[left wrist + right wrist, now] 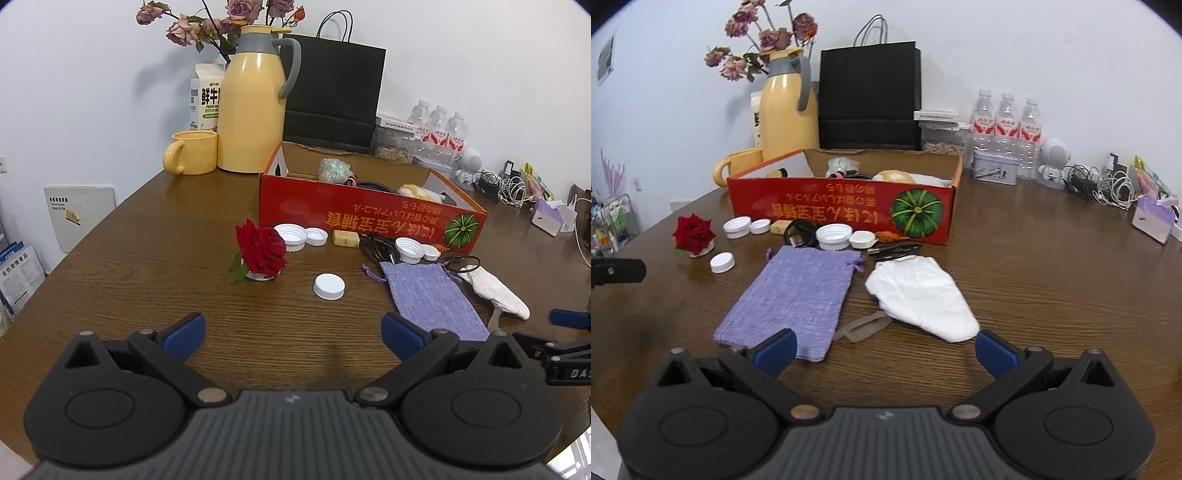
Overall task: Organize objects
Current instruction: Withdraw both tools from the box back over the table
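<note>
On the table (1034, 266), the purple pouch (798, 295) — drawstring end toward the box (842, 212).

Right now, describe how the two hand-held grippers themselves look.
Both look alike. The left hand-held gripper has a ribbed dark grey body, black linkage arms with silver rivets, round black housings and blue finger pads. The right hand-held gripper matches; in the left view its black side shows white letters, partly cut off.

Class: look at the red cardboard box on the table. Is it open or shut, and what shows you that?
Open. The red box has no lid over it; both views show its brown inner wall and items lying inside.
</note>
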Demonstrator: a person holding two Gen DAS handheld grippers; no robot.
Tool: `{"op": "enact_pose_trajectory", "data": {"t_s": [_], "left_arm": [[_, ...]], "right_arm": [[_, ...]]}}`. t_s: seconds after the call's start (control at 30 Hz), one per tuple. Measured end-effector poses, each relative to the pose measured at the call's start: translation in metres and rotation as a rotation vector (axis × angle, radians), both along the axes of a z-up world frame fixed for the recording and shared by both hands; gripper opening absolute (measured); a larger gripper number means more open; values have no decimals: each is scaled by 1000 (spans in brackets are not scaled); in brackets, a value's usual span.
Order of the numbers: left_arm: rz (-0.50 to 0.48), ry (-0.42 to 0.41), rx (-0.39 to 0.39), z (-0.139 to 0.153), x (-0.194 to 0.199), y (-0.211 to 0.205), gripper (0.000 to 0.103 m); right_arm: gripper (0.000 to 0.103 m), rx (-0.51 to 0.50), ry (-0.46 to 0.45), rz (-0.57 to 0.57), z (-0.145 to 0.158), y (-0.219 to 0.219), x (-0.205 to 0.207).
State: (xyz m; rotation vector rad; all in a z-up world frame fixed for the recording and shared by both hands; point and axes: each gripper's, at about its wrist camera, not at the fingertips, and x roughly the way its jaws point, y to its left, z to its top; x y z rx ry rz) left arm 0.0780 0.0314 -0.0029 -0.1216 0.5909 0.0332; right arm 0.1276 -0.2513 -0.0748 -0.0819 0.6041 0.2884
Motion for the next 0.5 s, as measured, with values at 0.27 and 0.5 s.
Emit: {"op": "enact_pose_trajectory", "data": {"t_s": [0.27,0.5], "left_arm": [[-10,7,-13,-10,1,2,103],[-4,15,-22,-15,2,3,103]], "right_arm": [[49,72,55,6,-6,6,12],[37,101,82,-52,-10,11,36]]}}
